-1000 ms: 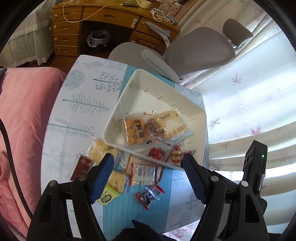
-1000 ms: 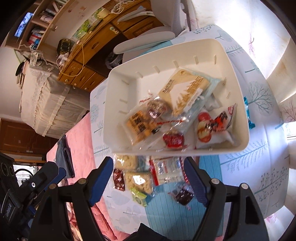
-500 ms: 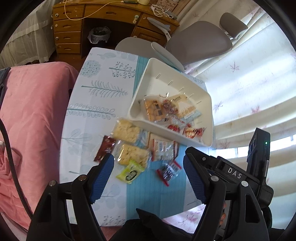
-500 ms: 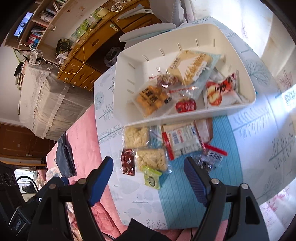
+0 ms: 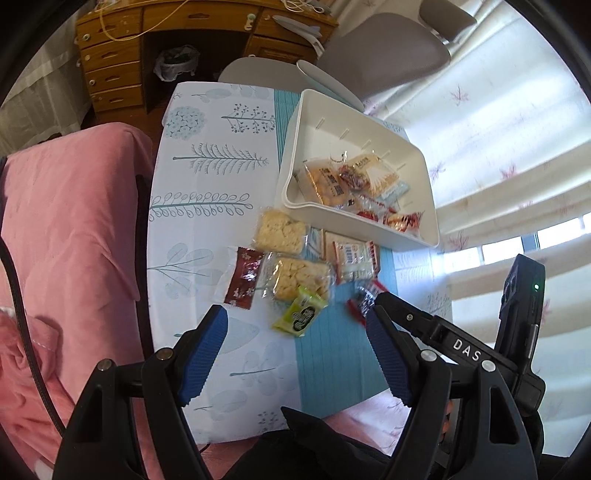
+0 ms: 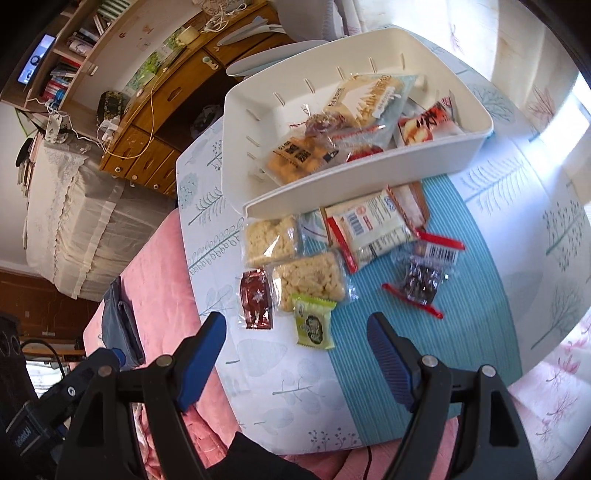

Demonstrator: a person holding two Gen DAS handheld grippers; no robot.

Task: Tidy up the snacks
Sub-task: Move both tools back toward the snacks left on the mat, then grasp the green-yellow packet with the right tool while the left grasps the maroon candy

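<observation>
A white bin (image 5: 373, 229) (image 6: 354, 177) on the small table holds several wrapped snacks. In front of it loose snacks lie on the tablecloth: two rice-crisp packs (image 5: 280, 230) (image 6: 308, 282), a dark red packet (image 5: 243, 277) (image 6: 255, 297), a green packet (image 5: 299, 314) (image 6: 314, 321), a white and red pack (image 5: 354, 258) (image 6: 369, 229) and a clear pack of dark sweets (image 6: 423, 278). My left gripper (image 5: 297, 338) is open and empty, above the table's near part. My right gripper (image 6: 295, 341) is open and empty, just short of the green packet.
The table (image 5: 207, 192) has a leaf-print cloth with a blue stripe. A pink bed (image 5: 70, 221) lies to its left. A grey office chair (image 5: 384, 55) and a wooden desk (image 5: 184, 22) stand behind. Curtains (image 5: 498, 147) hang at the right.
Both grippers have pulled back and up from the bin, so the table and the loose snacks look smaller and farther. Both stay open and empty.
</observation>
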